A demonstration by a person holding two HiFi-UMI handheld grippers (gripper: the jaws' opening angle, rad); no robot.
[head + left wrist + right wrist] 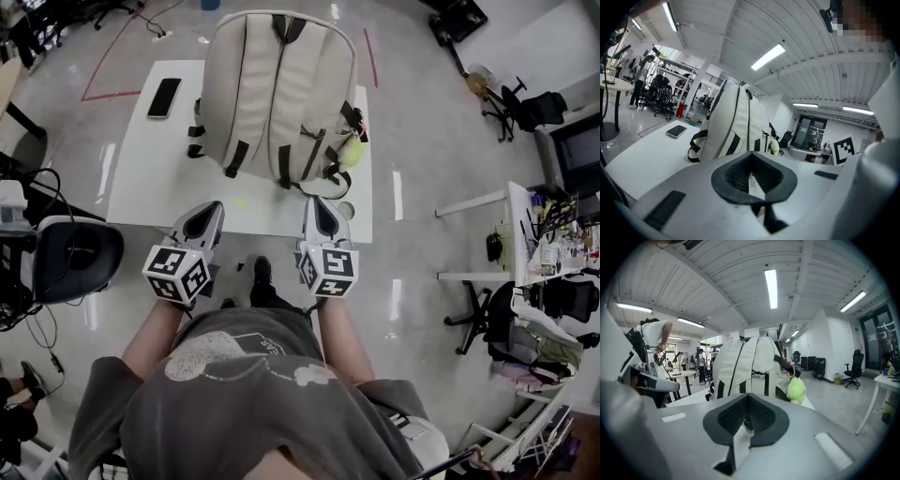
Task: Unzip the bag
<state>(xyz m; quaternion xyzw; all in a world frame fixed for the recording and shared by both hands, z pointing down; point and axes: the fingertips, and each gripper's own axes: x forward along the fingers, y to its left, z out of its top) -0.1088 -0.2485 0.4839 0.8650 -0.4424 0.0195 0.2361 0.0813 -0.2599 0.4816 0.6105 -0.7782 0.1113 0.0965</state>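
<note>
A phone (164, 97) lies at the far left of the white worktop (141, 178). The left gripper (208, 214) hovers at the near edge, its fingers (733, 178) closed on nothing. The bag (277, 94) stands mid-worktop, beyond both grippers, straps facing them. The right gripper (319, 208) sits just right of the left, its fingers (731, 416) closed and empty. A green toy (352, 152) hangs at the bag's right side.

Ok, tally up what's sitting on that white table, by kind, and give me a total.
Backpack: 1
Phone: 1
Green plush charm, hanging on the backpack: 1
Total: 3
</note>
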